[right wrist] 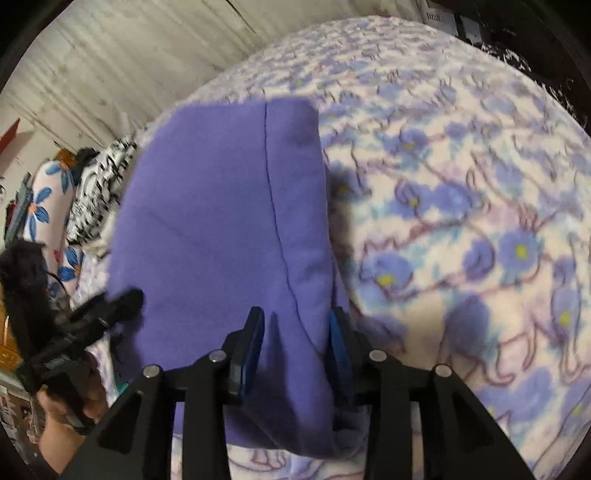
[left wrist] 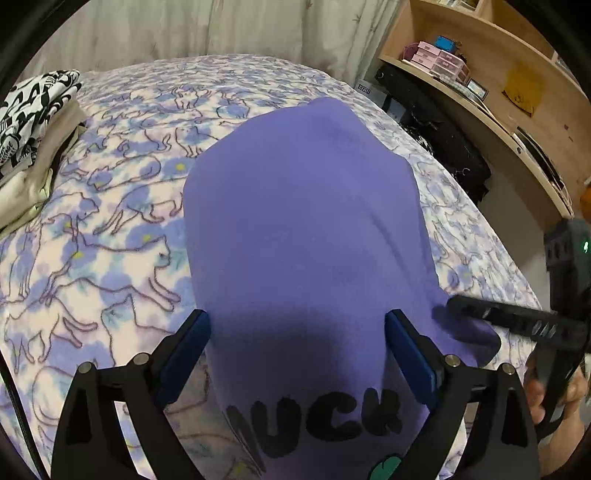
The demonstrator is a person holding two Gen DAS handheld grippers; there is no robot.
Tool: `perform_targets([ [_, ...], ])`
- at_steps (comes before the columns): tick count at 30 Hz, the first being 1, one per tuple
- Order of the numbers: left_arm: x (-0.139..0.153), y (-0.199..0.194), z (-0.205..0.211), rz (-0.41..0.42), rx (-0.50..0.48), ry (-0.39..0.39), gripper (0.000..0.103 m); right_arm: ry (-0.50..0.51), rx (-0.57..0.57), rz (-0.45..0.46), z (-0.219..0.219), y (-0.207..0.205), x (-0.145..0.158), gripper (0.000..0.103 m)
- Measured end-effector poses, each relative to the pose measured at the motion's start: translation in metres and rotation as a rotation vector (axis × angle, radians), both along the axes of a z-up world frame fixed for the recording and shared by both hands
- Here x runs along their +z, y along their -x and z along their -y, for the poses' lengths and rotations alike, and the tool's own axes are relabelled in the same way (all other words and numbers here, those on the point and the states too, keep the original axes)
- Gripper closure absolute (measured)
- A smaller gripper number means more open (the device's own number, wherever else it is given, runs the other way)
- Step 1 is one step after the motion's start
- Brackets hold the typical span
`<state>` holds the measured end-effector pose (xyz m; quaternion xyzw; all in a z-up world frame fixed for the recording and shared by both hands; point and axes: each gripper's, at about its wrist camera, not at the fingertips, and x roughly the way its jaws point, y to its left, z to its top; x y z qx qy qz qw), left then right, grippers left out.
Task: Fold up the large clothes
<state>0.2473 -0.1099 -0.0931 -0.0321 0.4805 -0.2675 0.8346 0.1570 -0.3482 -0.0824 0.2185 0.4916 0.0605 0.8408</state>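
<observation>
A large purple garment (left wrist: 303, 221) with black lettering lies folded lengthwise on the cat-print bed cover (left wrist: 110, 240). My left gripper (left wrist: 297, 321) is open, its blue pads (left wrist: 188, 350) straddling the garment's near end just above the cloth. My right gripper (right wrist: 297, 325) is partly closed around a thick fold of the garment's edge (right wrist: 229, 221), with cloth between the pads (right wrist: 251, 350). The right gripper also shows in the left wrist view (left wrist: 517, 321), at the garment's right corner. The left gripper shows in the right wrist view (right wrist: 92, 317).
A stack of folded clothes (left wrist: 33, 129), black-and-white on top, sits at the bed's far left. A wooden shelf unit (left wrist: 498, 92) and dark bags (left wrist: 443, 147) stand right of the bed. Curtains (left wrist: 203, 29) hang behind it. A flowered pillow (right wrist: 48, 206) lies beyond the stack.
</observation>
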Motion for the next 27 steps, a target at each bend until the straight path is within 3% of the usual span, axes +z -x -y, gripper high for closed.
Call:
perform_targets([
  [2, 0.001, -0.003, 0.001, -0.010, -0.008, -0.008, 0.009, -0.032, -0.022, 0.037, 0.010, -0.007, 0.007, 0.047],
  [5, 0.009, -0.005, 0.003, 0.005, -0.022, -0.035, 0.009, -0.074, -0.032, 0.064, 0.014, -0.036, 0.010, 0.046],
  [13, 0.045, -0.023, -0.002, 0.141, 0.015, -0.093, 0.009, -0.159, -0.010, 0.070, 0.021, -0.101, -0.006, 0.046],
  [18, 0.031, -0.052, -0.004, 0.077, 0.042, -0.036, 0.010, -0.281, 0.068, 0.068, 0.010, -0.123, -0.010, 0.046],
  [25, 0.024, -0.052, 0.010, 0.135, 0.038, -0.080, 0.010, -0.264, 0.200, 0.011, -0.008, -0.153, -0.018, 0.046],
  [27, 0.023, -0.051, 0.011, 0.140, 0.037, -0.087, 0.010, -0.302, 0.252, -0.003, -0.009, -0.159, -0.024, 0.046],
])
